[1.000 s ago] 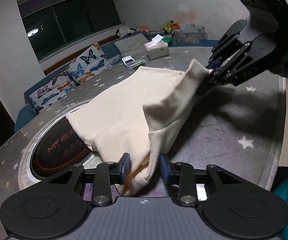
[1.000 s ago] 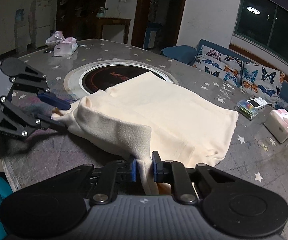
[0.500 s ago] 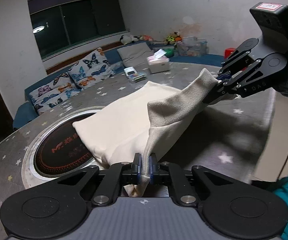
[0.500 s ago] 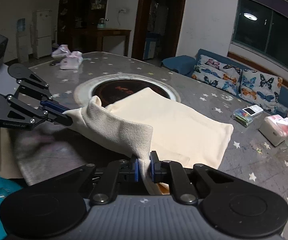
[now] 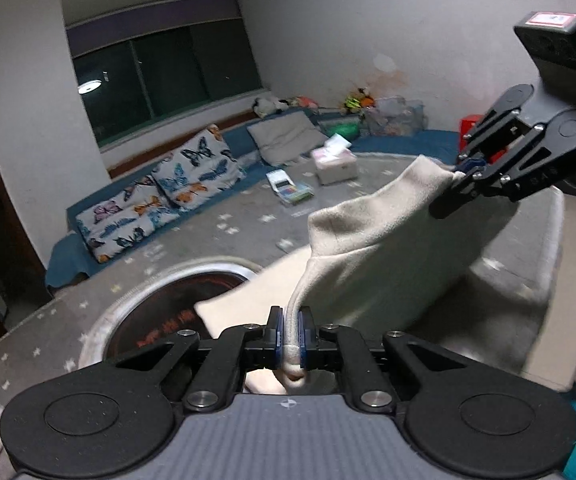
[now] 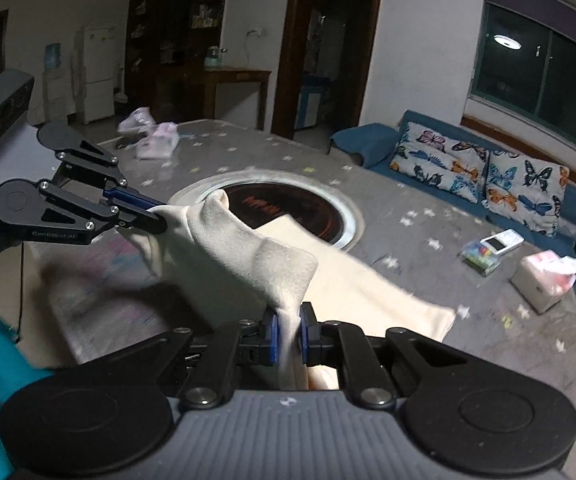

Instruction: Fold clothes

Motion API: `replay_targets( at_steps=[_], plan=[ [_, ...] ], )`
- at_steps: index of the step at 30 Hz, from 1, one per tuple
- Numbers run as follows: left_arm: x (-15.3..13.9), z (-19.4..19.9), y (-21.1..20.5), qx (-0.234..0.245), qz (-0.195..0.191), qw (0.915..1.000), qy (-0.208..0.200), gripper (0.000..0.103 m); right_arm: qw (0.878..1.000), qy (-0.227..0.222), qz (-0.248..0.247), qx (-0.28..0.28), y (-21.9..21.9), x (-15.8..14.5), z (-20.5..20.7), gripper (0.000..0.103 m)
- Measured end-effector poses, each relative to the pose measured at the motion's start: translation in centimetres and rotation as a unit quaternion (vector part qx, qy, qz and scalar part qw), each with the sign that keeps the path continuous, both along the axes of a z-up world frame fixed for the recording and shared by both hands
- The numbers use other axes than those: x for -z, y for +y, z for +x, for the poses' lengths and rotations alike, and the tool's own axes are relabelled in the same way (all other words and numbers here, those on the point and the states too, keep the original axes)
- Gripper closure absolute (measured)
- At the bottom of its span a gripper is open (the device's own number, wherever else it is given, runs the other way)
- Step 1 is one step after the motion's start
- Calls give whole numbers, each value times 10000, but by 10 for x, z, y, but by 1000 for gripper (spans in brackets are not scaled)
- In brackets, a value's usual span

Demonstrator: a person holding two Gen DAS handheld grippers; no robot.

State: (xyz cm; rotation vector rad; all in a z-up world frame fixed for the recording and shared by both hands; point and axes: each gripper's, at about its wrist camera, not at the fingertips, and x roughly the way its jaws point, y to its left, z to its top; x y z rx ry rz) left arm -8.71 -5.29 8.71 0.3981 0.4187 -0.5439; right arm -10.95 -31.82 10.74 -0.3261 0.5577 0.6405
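A cream garment (image 5: 368,248) (image 6: 248,248) lies partly on the grey star-patterned round table (image 5: 208,240), with its near edge lifted off the surface. My left gripper (image 5: 291,332) is shut on one corner of that edge; in the right wrist view the same left gripper (image 6: 156,216) pinches the cloth at the left. My right gripper (image 6: 287,332) is shut on the other corner, and it appears in the left wrist view at the upper right as the right gripper (image 5: 458,172). The cloth sags between the two grips. Its far part still rests flat on the table.
A dark round hotplate (image 6: 284,208) with a metal ring sits in the table's middle, partly under the garment. A tissue box (image 6: 544,280), a small colourful case (image 6: 484,256) and a pink packet (image 6: 156,144) lie on the table. Butterfly cushions (image 5: 160,196) line a blue bench behind.
The left gripper's jaws closed on the garment's corner. Both grippers then rose, lifting the near edge of the cloth off the table and stretching it between them.
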Motion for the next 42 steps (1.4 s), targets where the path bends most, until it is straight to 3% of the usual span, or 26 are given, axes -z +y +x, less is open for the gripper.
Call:
replay_targets(
  at_steps=[8, 12, 19, 25, 32, 36, 42],
  plan=[
    [3, 87, -15, -289, 123, 9995, 57, 96, 9996, 49, -176, 219, 2, 1, 84, 94],
    [17, 134, -26, -518, 223, 9980, 292, 97, 9988, 172, -319, 335, 6, 9, 130, 94],
    [50, 190, -32, -930, 258, 9925, 748, 93, 9949, 574, -326, 768, 12, 52, 185, 91],
    [66, 198, -26, -1336, 315, 9875, 773, 84, 9890, 745, -11, 1281, 6, 78, 197, 83],
    [54, 199, 10, -1979, -71, 9770, 789, 84, 9860, 520, 173, 1572, -7, 68, 184, 76],
    [37, 172, 12, -1790, -388, 9804, 720, 84, 9875, 434, 347, 1472, -8, 56, 168, 76],
    [34, 144, -18, -977, -574, 9893, 918, 86, 9869, 664, 560, 1362, -3, 61, 151, 77]
  ],
)
